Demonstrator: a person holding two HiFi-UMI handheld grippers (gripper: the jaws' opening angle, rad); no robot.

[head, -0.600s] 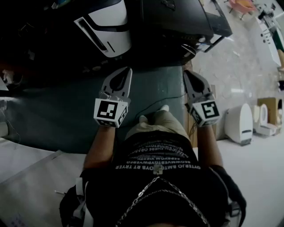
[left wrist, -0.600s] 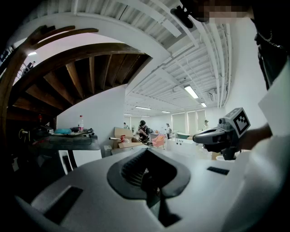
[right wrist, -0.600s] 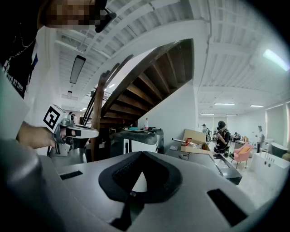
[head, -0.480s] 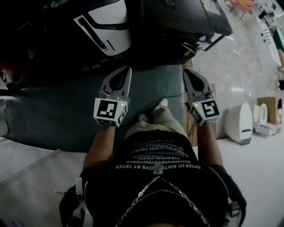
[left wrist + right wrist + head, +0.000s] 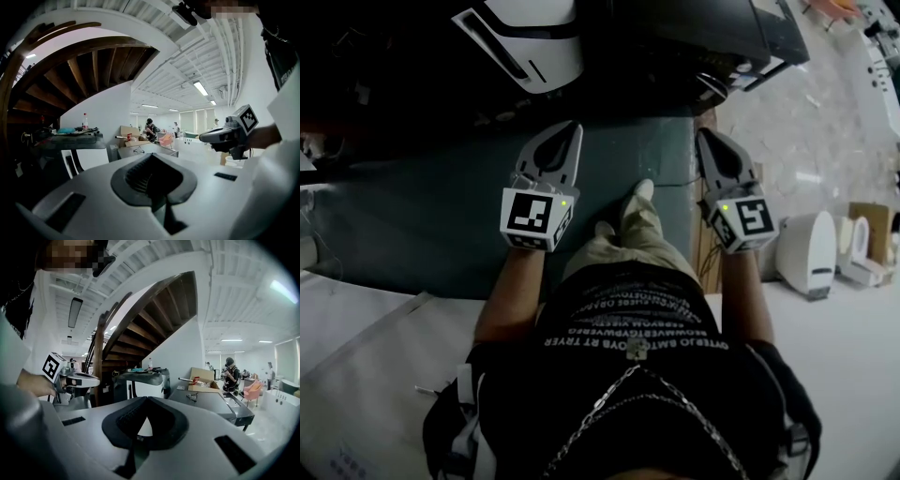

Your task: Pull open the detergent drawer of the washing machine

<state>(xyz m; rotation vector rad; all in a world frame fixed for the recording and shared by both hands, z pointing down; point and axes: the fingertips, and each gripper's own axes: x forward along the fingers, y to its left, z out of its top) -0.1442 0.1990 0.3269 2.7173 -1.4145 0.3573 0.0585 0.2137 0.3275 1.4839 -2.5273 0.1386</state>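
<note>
The white washing machine (image 5: 525, 42), with a black stripe on its front, stands at the top left of the head view, beyond a dark green mat (image 5: 422, 225). It also shows in the left gripper view (image 5: 84, 161) and the right gripper view (image 5: 140, 385). I cannot make out its detergent drawer. My left gripper (image 5: 565, 131) is shut and empty, held over the mat short of the machine. My right gripper (image 5: 710, 139) is level with it on the right, jaws together, nothing between them. Each gripper shows in the other's view: the right gripper (image 5: 220, 137) and the left gripper (image 5: 77, 379).
A dark appliance (image 5: 694, 37) stands right of the washing machine. White rounded units (image 5: 806, 258) and a cardboard box (image 5: 867, 225) sit at the right on the pale floor. A wooden staircase (image 5: 140, 319) rises behind the machines. People (image 5: 229, 373) stand far back. The person's shoe (image 5: 642, 190) is on the mat.
The person's foot has stepped forward on the mat and the machines have slid up in the head view. Both grippers stay shut and side by side.
</note>
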